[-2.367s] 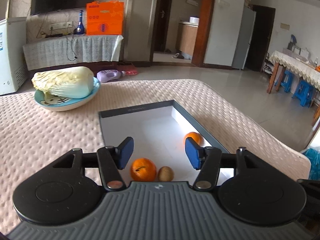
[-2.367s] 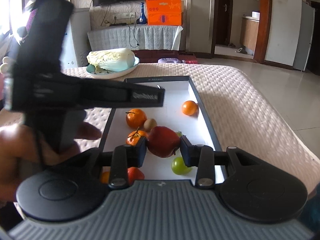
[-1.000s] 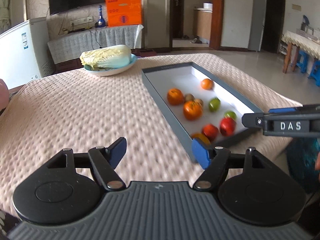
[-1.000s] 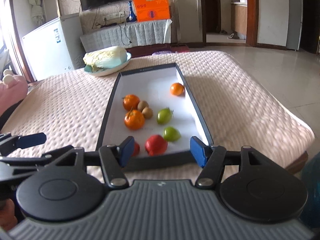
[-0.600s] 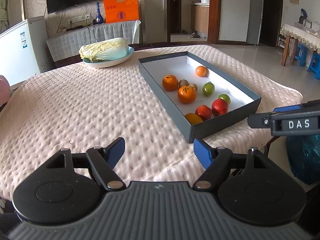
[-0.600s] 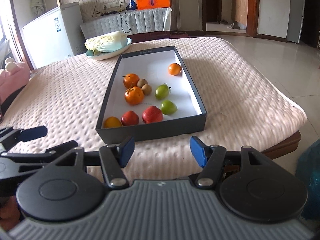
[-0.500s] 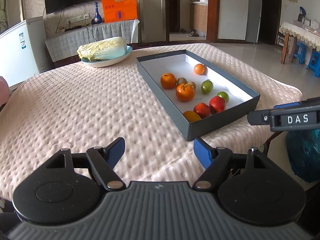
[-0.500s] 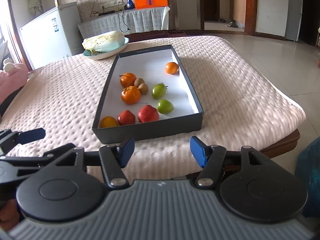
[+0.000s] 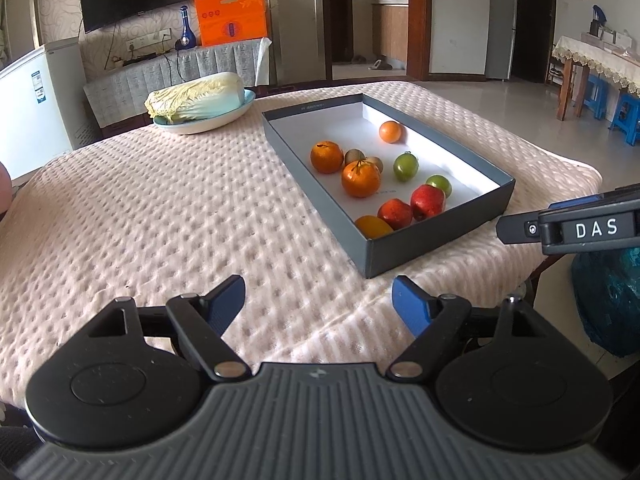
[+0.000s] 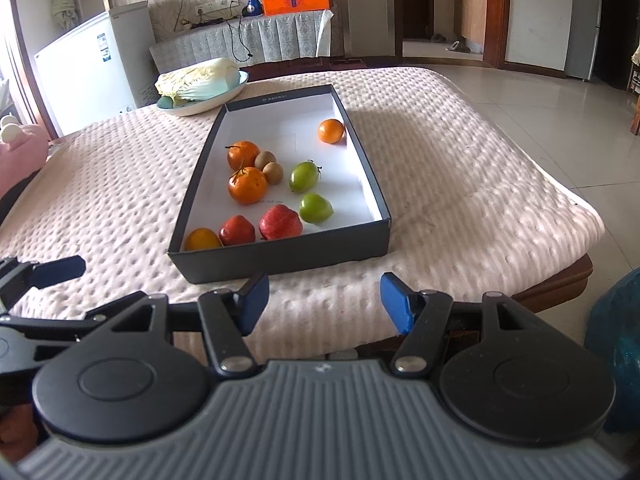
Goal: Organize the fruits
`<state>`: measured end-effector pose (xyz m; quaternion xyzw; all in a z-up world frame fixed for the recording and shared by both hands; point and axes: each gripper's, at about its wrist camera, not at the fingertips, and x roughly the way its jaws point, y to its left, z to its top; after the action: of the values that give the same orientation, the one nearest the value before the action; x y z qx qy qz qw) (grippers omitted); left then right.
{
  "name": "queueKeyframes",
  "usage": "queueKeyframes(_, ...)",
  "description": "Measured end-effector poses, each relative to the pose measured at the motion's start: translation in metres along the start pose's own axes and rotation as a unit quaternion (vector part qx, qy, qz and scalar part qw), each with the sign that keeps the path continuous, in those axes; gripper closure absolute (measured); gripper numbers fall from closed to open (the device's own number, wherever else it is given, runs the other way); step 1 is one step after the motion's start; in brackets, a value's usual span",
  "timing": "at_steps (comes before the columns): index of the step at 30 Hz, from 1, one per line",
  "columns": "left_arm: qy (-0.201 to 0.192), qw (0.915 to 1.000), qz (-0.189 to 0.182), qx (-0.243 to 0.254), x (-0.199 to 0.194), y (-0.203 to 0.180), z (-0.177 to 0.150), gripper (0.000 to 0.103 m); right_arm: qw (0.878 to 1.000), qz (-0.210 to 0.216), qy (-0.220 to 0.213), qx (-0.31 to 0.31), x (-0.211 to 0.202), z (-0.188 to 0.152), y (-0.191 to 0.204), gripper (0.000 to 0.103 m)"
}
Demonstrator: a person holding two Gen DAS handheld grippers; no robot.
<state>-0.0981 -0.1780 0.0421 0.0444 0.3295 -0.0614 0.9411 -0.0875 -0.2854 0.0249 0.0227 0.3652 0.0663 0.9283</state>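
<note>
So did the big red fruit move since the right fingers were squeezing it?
Yes. The big red fruit left the right gripper and now lies in the dark cardboard box, by its near wall, beside the smaller red fruit.

Oranges, red and green fruits lie loose in the grey box.

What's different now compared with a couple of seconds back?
The right gripper let go of the red fruit, which now lies in the box. Both grippers pulled back to the table's near edge, and the left gripper has just been opening, empty. The cabbage stayed on its plate.
</note>
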Motion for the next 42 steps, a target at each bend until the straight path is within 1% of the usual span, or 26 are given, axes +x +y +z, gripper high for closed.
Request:
queueKeyframes(11,-0.004,1.0000,-0.001,0.004,0.0005,0.0008,0.0008,0.019,1.000,-0.011,0.006,-0.003,0.0032,-0.0012,0.0001,0.039)
queueKeyframes(19,-0.006,1.0000,-0.003,-0.003,0.0002,0.0019,0.0017,0.019,1.000,-0.016,0.015,-0.010,0.0068,-0.0032,0.0004,0.039)
queueKeyframes(24,-0.007,0.9999,-0.005,0.005,0.0006,-0.0003,0.0011,0.019,1.000,-0.022,0.018,-0.008,0.0082,-0.0040,-0.0003,0.038)
queueKeyframes(32,-0.006,1.0000,0.000,0.003,0.0019,-0.0001,0.0009,0.019,1.000,-0.017,0.020,-0.014,0.0099,-0.0039,0.0011,0.038)
queueKeyframes(42,-0.008,1.0000,-0.004,0.003,0.0011,0.0011,0.0021,0.019,0.999,-0.021,0.021,-0.014,0.0099,-0.0044,0.0021,0.038)
